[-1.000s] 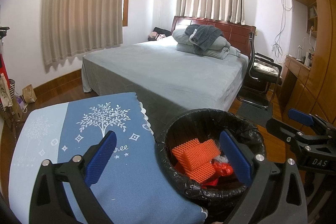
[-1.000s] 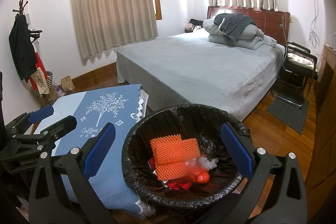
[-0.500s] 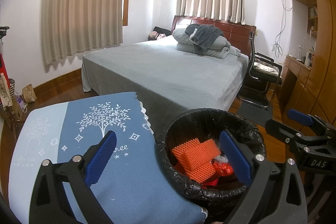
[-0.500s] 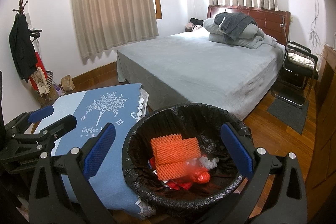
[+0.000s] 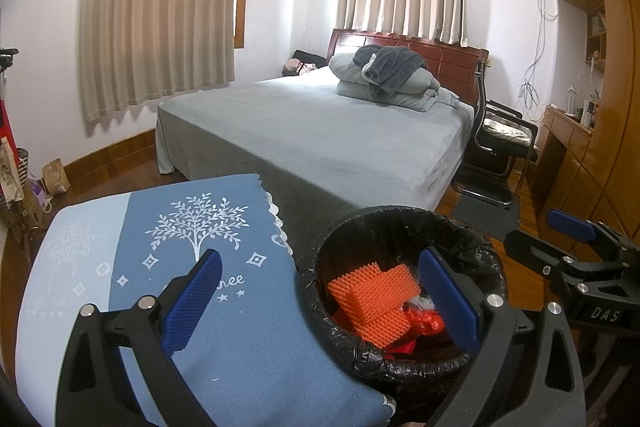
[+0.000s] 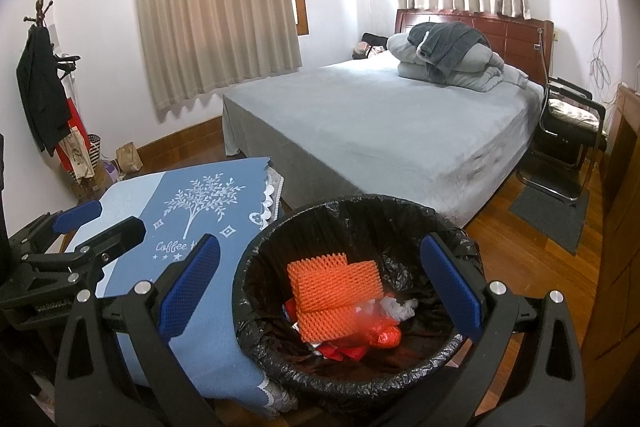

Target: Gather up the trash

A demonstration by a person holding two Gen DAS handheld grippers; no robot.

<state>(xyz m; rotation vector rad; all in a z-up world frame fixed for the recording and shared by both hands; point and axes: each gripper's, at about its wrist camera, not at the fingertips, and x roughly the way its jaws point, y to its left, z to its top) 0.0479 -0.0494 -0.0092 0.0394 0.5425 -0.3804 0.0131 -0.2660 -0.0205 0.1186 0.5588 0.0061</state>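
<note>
Since the orange foam netting (image 6: 334, 285) and red wrappers (image 6: 384, 337) lying in the black-lined bin (image 6: 256, 267) beside the blue-clothed bench (image 5: 240, 359) look light, soft and crushable, any edge should serve for pinching, and both the left gripper (image 5: 318, 301) and right gripper (image 6: 320, 287) hover with jaws wide open, holding nothing.

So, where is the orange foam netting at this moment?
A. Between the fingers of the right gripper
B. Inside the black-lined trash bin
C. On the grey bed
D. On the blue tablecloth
B: the orange foam netting lies inside the black-lined trash bin on top of red wrappers, while the right gripper and the left gripper are both open and hold nothing.
</note>
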